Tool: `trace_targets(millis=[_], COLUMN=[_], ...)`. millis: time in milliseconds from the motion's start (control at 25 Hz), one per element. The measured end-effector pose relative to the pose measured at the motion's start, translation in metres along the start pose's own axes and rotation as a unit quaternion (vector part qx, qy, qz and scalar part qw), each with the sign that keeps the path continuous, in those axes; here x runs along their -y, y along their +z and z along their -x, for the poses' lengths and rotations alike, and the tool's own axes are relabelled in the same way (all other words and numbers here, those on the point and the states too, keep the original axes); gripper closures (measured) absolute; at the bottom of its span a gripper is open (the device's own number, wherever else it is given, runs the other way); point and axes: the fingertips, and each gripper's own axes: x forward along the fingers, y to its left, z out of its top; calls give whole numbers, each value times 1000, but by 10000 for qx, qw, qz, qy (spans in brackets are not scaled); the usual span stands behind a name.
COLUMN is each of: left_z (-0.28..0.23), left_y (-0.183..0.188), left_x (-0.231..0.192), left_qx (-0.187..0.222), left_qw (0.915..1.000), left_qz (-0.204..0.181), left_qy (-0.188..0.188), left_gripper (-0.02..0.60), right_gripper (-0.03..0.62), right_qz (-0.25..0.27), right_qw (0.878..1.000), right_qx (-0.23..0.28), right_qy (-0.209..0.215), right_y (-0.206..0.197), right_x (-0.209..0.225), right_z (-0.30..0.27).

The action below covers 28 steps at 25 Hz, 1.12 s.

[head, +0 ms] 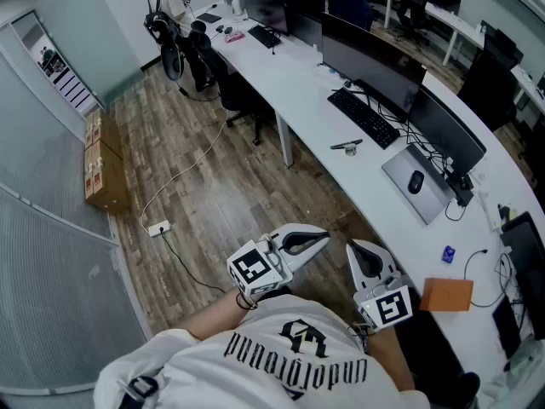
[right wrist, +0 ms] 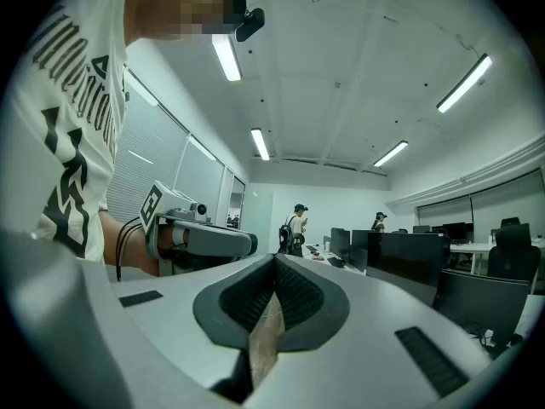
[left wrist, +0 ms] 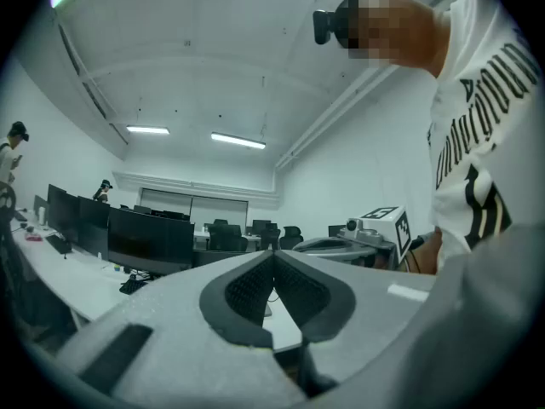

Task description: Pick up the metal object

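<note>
my left gripper [head: 322, 237] and right gripper [head: 352, 247] are both closed on nothing, held level near my chest. the metal object [head: 347, 146] lies on the white desk [head: 298, 92] by the keyboard [head: 364, 118], well apart from them. i'd step closer, spread the right jaws early, then straddle it squarely.

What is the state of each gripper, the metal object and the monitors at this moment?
left gripper: shut, nothing between its jaws.
right gripper: shut, nothing between its jaws.
metal object: lies on the desk, not touched.
monitors: screens dark.
</note>
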Motion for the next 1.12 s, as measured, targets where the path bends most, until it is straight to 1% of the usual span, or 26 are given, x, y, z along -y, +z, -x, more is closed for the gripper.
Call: trace_targets(millis=[400, 640, 880, 1120], left_z=[0, 12, 23, 45], left_y=[1, -4, -6, -1], left_x=[-10, -22, -49, -100], left_qx=[62, 34, 48, 110], left_qw=[10000, 9999, 9999, 9998], left_qz=[-16, 60, 99, 113], left_qy=[-61, -81, -115, -152], left_gripper=[566, 567, 566, 566], right_gripper=[580, 579, 579, 579], right_qz=[37, 70, 63, 17], right_qw=[10000, 9996, 9994, 9992], right_qx=[-17, -255, -325, -381], right_qy=[-31, -52, -24, -75], right_y=[-1, -9, -10, -9], right_x=[2, -4, -6, -2], right_z=[-11, -28, -58, -115])
